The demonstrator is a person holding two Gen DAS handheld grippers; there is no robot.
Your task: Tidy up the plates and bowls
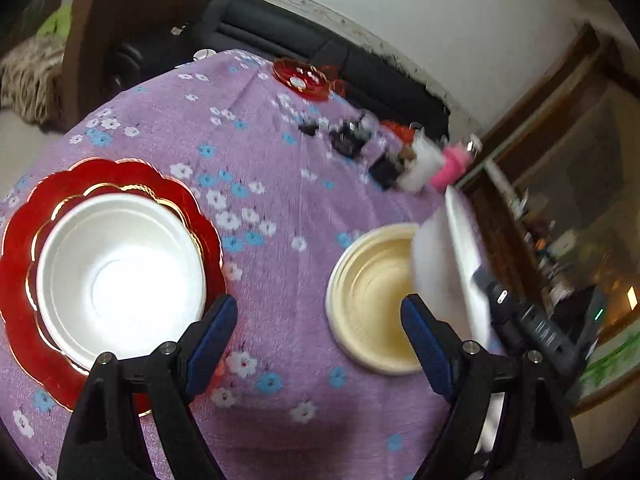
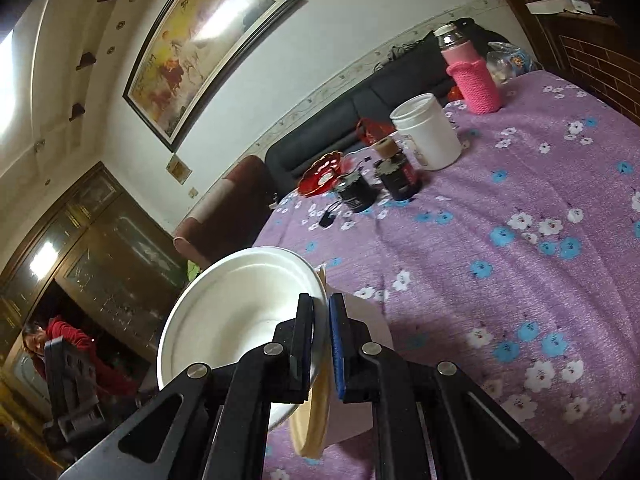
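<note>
Purple floral tablecloth (image 1: pixel 280 152) below, right gripper (image 2: pixel 320 340) pinches a tilted white bowl (image 2: pixel 224 316), left gripper (image 1: pixel 316 320) gapes empty; next, probably stack it.

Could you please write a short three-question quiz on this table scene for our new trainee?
1. True or false: the left hand-held gripper is open and empty.
2. What does the right hand-held gripper clamp? A) the red scalloped plate B) a white bowl's rim C) the pink-sleeved bottle
3. What sits on the red scalloped plate?

Key: 1 true. 2 B, the white bowl. 3 another white bowl.
</note>
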